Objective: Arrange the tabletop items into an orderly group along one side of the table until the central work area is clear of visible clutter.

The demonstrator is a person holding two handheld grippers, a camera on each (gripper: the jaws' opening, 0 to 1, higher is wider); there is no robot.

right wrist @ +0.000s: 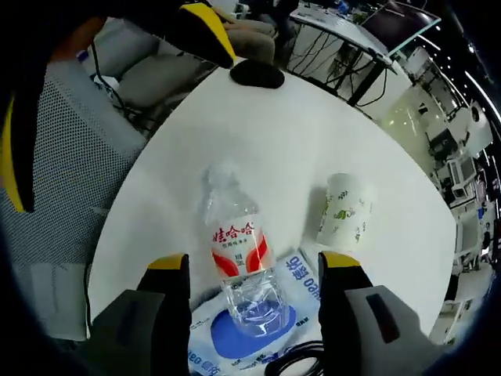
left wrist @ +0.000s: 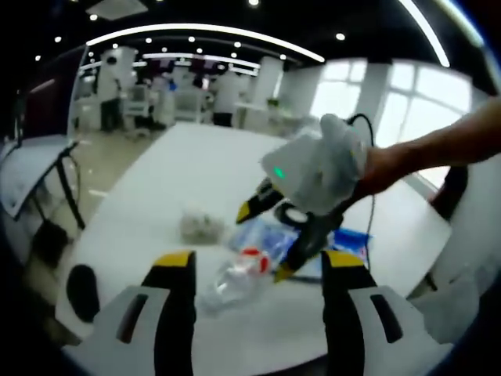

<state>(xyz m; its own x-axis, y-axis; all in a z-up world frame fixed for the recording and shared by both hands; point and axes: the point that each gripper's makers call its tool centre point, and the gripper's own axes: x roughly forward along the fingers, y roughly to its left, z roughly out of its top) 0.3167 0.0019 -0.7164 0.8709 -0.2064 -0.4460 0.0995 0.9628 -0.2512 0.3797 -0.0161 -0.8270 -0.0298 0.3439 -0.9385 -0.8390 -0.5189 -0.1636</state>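
So both grippers are hovering over a white desk [right wrist: 313, 149] right now. In the left gripper view, the left gripper [left wrist: 258, 270] has its jaws apart with nothing between them but the bottle [left wrist: 235, 276], which lies on its side just ahead of the gap, closer to the left jaw, red cap pointing away. Beyond it there's a blue wipes pack [left wrist: 270, 235] and, off past the left jaw, a crumpled paper cup [left wrist: 200, 224]. The right gripper [left wrist: 275, 235] comes in from the right of that view, held by a hand [left wrist: 383, 168], jaws spread wide and pointing down over the pack and the bottle's cap end, not touching anything as far as I can tell. In the right gripper view, the right gripper [right wrist: 254, 270] is also spread open, and the bottle [right wrist: 235, 251] sits dead centre in the gap between the jaws, lying lengthwise away from the camera, red-and-white label up, its near end resting on the wipes pack [right wrist: 258, 321], which lies flat between the jaw tips. The cup [right wrist: 342, 208] is on its side just beyond the right jaw, apart from the bottle. Farther out past the bottle, near the desk's far edge, there's a black mouse [right wrist: 257, 74]. The left gripper [right wrist: 205, 27] pokes in at the top left.
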